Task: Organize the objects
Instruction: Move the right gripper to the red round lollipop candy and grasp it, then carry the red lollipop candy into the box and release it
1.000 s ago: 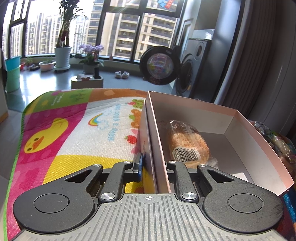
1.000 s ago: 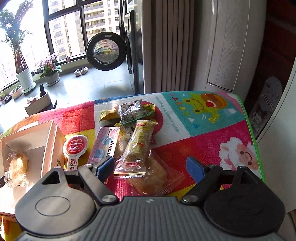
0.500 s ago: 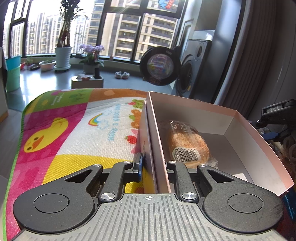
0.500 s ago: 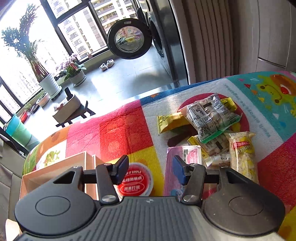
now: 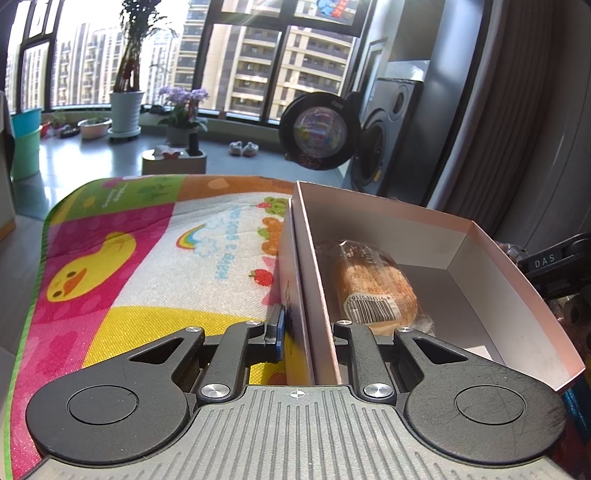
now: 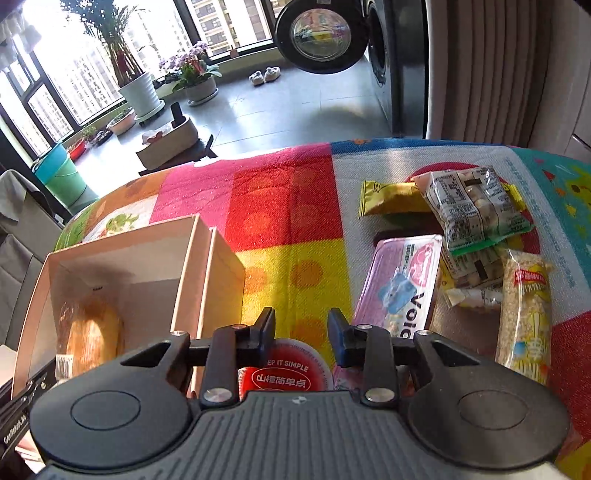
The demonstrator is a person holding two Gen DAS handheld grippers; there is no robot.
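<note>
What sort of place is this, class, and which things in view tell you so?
Most likely a flat in a high-rise, in a laundry or balcony corner. A black front-loading washing machine with its round door open stands by tall windows facing apartment towers, and potted purple flowers sit on the tiled floor.

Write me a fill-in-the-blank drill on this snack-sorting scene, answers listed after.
1. The left gripper is shut on the ____ of the cardboard box.
2. The only item inside the box is a wrapped ____.
3. The right gripper hangs with its jaws ____ over the round red-lidded snack.

Answers: wall; bread; open
</note>
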